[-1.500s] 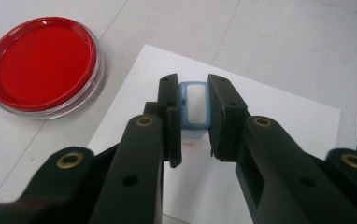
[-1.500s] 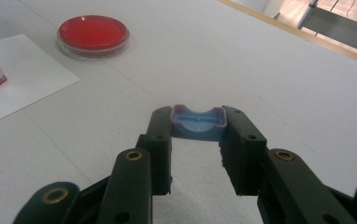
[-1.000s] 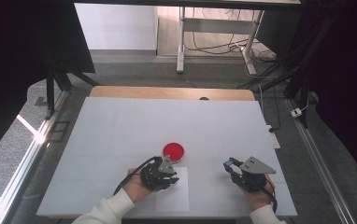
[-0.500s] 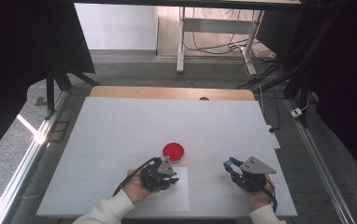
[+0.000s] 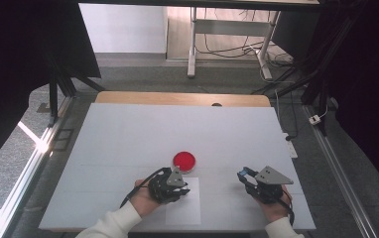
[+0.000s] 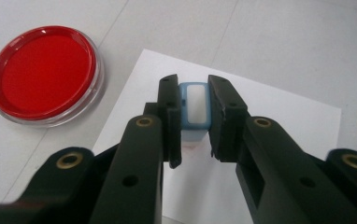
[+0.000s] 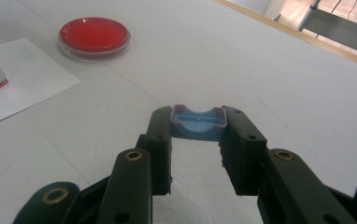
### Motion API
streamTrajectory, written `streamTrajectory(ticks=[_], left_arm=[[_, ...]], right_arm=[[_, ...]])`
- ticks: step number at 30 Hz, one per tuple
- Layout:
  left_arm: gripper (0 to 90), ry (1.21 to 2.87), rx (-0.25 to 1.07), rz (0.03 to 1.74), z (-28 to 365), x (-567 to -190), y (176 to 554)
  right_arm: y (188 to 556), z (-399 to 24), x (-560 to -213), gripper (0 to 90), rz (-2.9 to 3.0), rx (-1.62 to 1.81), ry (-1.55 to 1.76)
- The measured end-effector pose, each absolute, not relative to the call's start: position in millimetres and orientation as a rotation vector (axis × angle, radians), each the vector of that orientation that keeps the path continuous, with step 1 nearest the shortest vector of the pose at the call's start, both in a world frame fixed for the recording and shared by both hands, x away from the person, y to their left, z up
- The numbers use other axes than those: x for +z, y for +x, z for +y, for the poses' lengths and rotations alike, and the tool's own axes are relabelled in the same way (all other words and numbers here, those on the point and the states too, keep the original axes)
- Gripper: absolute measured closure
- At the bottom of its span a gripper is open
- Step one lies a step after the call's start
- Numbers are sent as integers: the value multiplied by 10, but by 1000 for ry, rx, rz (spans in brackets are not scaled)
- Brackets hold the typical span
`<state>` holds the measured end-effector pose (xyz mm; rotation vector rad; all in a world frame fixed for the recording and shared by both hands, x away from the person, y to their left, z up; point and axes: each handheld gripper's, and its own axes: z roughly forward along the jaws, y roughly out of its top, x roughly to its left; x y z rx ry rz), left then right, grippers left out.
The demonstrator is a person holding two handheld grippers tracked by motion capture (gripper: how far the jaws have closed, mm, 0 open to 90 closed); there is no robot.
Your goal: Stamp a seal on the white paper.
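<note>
The left tool point(image 6: 194, 119) gripped a blue stamp point(image 6: 194, 108) upright over the white paper point(image 6: 279, 121). The red ink pad point(image 6: 46, 74) lay just beside, up-left. The right tool point(image 7: 197, 133) gripped the blue cap point(image 7: 198, 122).

Glossy clear-plastic red ink pad point(image 6: 46, 74), matt white paper sheet point(image 6: 270, 121), smooth blue plastic stamp point(image 6: 194, 109) and cap point(image 7: 198, 122)

This looked like a lab recording bay: a large white tabletop point(image 5: 128, 144) stood on grey carpet, hemmed by black curtains point(image 5: 24, 59), metal floor rails point(image 5: 339, 168) and loose black cables point(image 5: 217, 47).
</note>
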<state>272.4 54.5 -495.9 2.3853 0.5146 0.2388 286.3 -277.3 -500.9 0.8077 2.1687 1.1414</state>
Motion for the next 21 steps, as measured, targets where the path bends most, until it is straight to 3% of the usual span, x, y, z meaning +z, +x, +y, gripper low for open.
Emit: streamTrajectory(ticks=[21], left_arm=[[759, 2166, 180, 596, 788, -4666, 2817]], right_arm=[[2852, -2782, -5006, 649, 2164, 1140, 812]])
